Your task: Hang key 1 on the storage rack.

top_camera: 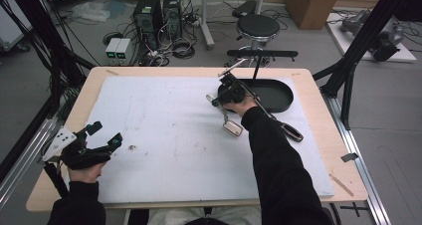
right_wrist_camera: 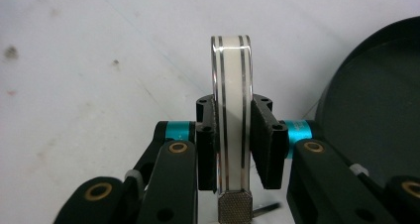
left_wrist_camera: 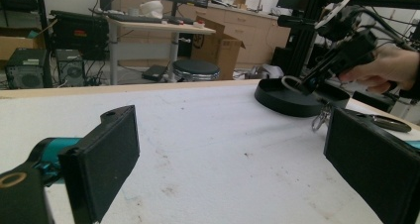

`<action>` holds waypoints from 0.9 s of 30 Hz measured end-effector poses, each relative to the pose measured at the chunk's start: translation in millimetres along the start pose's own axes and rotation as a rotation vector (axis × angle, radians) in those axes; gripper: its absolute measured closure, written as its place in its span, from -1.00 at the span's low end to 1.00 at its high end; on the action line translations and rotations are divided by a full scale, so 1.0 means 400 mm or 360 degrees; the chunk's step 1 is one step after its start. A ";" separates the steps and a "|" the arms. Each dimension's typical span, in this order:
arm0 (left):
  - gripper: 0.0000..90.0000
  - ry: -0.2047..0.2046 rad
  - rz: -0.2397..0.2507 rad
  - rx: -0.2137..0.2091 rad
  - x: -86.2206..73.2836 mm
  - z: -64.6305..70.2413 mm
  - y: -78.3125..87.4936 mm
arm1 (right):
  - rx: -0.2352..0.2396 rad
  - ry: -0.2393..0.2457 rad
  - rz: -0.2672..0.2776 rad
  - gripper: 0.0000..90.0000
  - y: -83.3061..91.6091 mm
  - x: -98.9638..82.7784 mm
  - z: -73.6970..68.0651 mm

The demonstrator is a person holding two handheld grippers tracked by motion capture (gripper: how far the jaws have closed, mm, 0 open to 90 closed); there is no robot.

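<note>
A light wooden table [top_camera: 318, 115] carried a wide white foam mat [top_camera: 169, 135] that covered most of its top. At the mat's far right lay a shallow black oval tray [top_camera: 276, 93], its near rim partly hidden behind the right hand.

The left gripper [top_camera: 103, 137] hovered over the mat's near left edge, its fingers [left_wrist_camera: 106, 154] spread wide apart and empty; the left gripper view cut off the right-hand pad at the frame edge.

The right gripper [top_camera: 215, 99] sat just left of the tray, with its fingers [right_wrist_camera: 267, 137] clamped on a cream-white band with dark stripes and metal edges [right_wrist_camera: 231, 110], standing on edge between the pads. A knurled metal piece [right_wrist_camera: 235, 207] showed at the band's lower end, cut off by the frame. In the high view a chain-like length hung from the gripper down to a pale rectangular metal-framed piece [top_camera: 232, 128] on the mat; what the whole object was stayed hard to make out.

A long dark-handled tool [top_camera: 290, 131] lay beside the right forearm, its upper part hidden behind the sleeve.
</note>
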State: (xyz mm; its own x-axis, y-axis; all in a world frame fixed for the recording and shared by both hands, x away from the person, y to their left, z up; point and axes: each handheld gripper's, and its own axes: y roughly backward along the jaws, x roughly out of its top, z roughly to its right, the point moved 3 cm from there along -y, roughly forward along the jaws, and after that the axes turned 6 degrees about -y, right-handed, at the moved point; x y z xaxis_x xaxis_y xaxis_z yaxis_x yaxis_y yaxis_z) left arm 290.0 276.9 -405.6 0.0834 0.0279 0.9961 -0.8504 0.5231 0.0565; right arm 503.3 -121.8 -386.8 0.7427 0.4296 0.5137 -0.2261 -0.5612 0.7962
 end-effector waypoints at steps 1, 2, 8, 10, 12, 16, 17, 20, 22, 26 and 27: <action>-0.83 -0.0001 -0.0002 0.0000 0.000 0.000 0.000 | 0.0022 -0.0014 0.0026 0.67 0.014 0.000 0.002; -0.83 0.0000 -0.0001 0.0000 0.000 0.000 0.000 | 0.0046 -0.0021 0.0042 0.67 0.027 0.000 0.004; -0.84 0.0007 0.0006 -0.0004 0.000 0.000 -0.001 | 0.0137 -0.0072 0.0144 0.67 0.093 -0.004 0.010; -0.83 0.0010 0.0009 -0.0007 0.001 0.000 -0.001 | 0.0167 -0.0092 0.0179 0.67 0.112 -0.005 0.011; -0.83 0.0009 0.0009 -0.0005 0.001 0.000 -0.001 | 0.0184 -0.0117 0.0213 0.67 0.130 -0.006 0.015; -0.84 0.0005 0.0009 -0.0006 0.001 0.001 -0.002 | 0.0222 -0.0154 0.0288 0.67 0.162 -0.008 0.026; -0.83 0.0003 0.0010 -0.0008 0.001 0.001 -0.003 | 0.0235 -0.0171 0.0311 0.67 0.171 -0.008 0.026; -0.84 -0.0002 0.0001 -0.0010 0.000 0.002 -0.004 | 0.0238 -0.0175 0.0336 0.67 0.193 -0.005 0.027; -0.83 0.0000 0.0004 -0.0011 0.001 0.002 -0.005 | 0.0232 -0.0172 0.0355 0.67 0.209 0.000 0.026; -0.83 0.0000 0.0004 -0.0010 0.001 0.002 -0.004 | 0.0252 -0.0171 0.0392 0.67 0.244 0.013 0.023; -0.83 0.0001 0.0004 -0.0012 0.001 0.002 -0.004 | 0.0254 -0.0166 0.0401 0.67 0.251 0.016 0.024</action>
State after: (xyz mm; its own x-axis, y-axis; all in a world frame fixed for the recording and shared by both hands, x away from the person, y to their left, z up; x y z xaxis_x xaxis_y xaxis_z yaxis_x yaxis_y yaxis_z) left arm 291.1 275.3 -405.3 0.0815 0.0297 0.9962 -0.8468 0.5293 0.0535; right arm 491.3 -182.0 -306.7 0.7384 0.1927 0.6463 -0.3154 -0.7484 0.5835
